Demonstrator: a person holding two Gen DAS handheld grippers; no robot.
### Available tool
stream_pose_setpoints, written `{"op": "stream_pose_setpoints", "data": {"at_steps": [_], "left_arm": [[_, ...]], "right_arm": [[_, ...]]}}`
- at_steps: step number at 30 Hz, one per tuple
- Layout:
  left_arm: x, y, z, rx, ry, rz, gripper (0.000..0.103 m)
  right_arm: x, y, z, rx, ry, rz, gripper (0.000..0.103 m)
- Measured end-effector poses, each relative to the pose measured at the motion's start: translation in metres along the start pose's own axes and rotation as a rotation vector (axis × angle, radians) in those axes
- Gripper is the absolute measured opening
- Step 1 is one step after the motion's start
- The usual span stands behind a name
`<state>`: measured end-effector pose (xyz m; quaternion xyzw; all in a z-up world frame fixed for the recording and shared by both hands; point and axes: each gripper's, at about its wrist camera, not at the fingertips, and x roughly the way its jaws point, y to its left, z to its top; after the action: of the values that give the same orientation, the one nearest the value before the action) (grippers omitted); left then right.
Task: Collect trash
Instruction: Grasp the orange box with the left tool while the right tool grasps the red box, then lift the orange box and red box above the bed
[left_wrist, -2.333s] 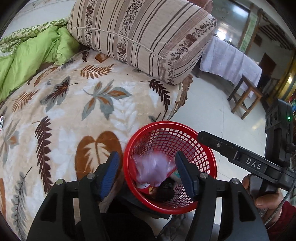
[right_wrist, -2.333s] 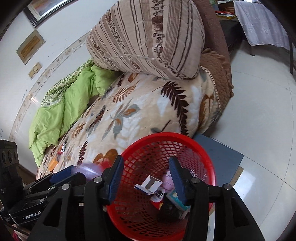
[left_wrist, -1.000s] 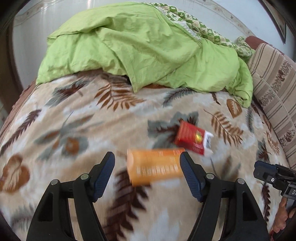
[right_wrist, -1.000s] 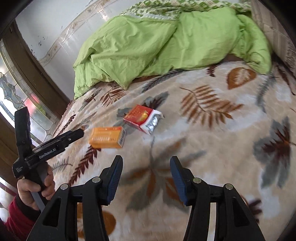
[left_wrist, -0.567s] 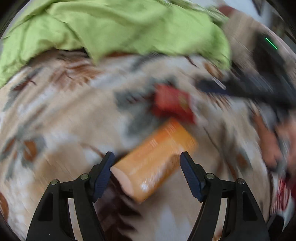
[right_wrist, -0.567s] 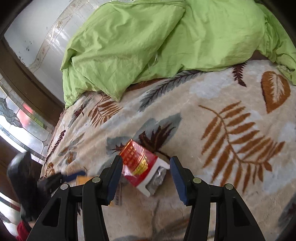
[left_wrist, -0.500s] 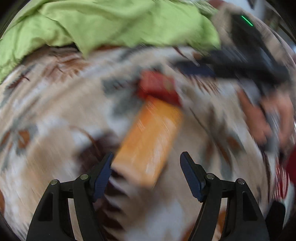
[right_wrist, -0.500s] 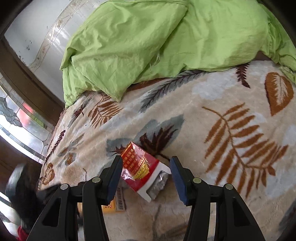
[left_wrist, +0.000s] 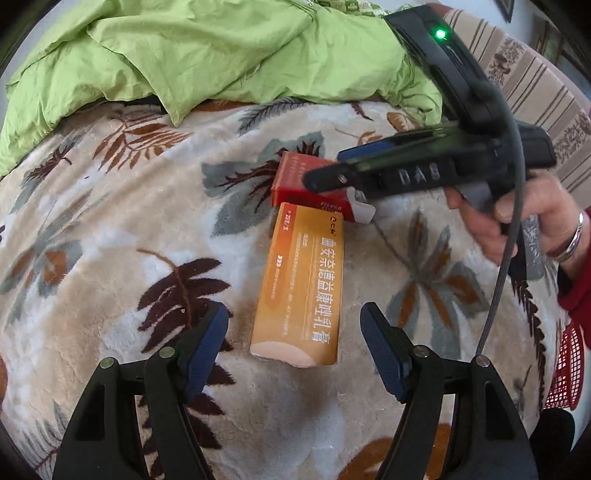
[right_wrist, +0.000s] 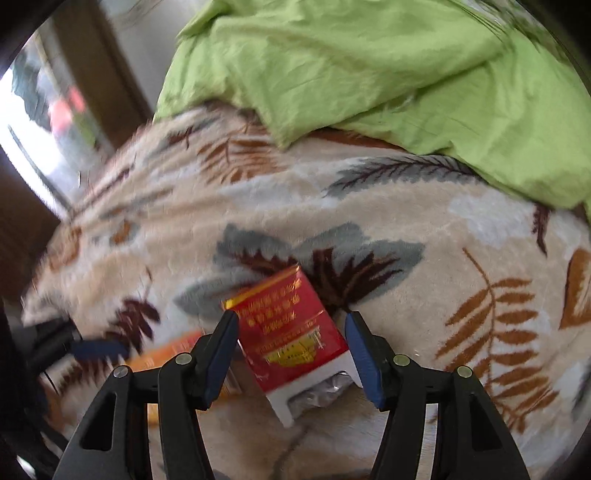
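Note:
An orange carton (left_wrist: 303, 288) lies lengthwise on the leaf-patterned blanket (left_wrist: 110, 221). Its near end sits between the fingers of my left gripper (left_wrist: 295, 350), which is open and clear of the carton's sides. A red cigarette pack (right_wrist: 291, 325) with a torn white end lies just beyond it, touching the carton's far end. My right gripper (right_wrist: 291, 350) straddles the pack, and its jaws are opening, with a gap showing at the right pad. In the left wrist view the right gripper (left_wrist: 332, 170) reaches in from the right over the red pack (left_wrist: 299, 181), held by a hand.
A crumpled green quilt (left_wrist: 207, 48) covers the far side of the bed. A striped cushion (left_wrist: 535, 85) stands at the right. The red mesh basket (left_wrist: 565, 369) shows at the right edge. A wooden window frame (right_wrist: 55, 110) borders the bed's left side.
Both grippers left the red basket and came over the bed. The left one sank over the orange carton. The right one moved onto the red pack and its jaws widened.

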<state>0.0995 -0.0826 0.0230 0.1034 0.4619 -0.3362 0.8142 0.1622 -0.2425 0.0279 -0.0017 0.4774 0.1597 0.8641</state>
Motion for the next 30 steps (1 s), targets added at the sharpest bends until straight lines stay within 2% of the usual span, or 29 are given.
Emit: {"op": "stream_pose_setpoints", "data": {"at_steps": [2,8,11,13,14,17,18,19,23,27,30], "left_arm": [[0.004,-0.001,0.0,-0.002,0.004,0.003,0.073],[0.017,0.002,0.01,-0.043,0.004,0.034,0.073],[0.019,0.005,0.011,-0.07,-0.008,0.106,0.073],[0.019,0.009,0.009,-0.095,-0.009,0.161,0.056],[0.018,0.011,0.009,-0.101,-0.012,0.178,0.054],[0.012,0.017,0.006,-0.151,-0.031,0.205,0.049],[0.01,0.019,0.005,-0.168,-0.036,0.209,0.048],[0.009,0.021,0.005,-0.182,-0.043,0.214,0.047],[0.005,0.025,0.001,-0.22,-0.066,0.231,0.043],[0.005,0.021,-0.001,-0.232,-0.085,0.262,0.043],[0.003,0.014,-0.003,-0.228,-0.098,0.277,0.043]], "right_arm": [[0.0,0.002,-0.005,-0.064,0.002,-0.041,0.065],[0.006,0.001,-0.003,-0.079,-0.011,-0.03,0.066],[0.007,0.008,-0.003,-0.096,-0.013,-0.017,0.068],[0.007,0.01,-0.005,-0.107,-0.013,-0.014,0.068],[0.006,0.01,-0.007,-0.104,-0.014,-0.011,0.068],[0.003,0.006,-0.011,-0.051,-0.028,0.035,0.068],[0.004,0.006,-0.012,-0.033,-0.029,0.055,0.063],[0.005,0.006,-0.012,-0.019,-0.036,0.057,0.059],[0.004,0.012,-0.015,0.044,-0.076,0.057,0.056],[-0.007,0.014,-0.024,0.112,-0.121,0.022,0.054],[-0.018,0.016,-0.034,0.159,-0.149,-0.054,0.053]]}}
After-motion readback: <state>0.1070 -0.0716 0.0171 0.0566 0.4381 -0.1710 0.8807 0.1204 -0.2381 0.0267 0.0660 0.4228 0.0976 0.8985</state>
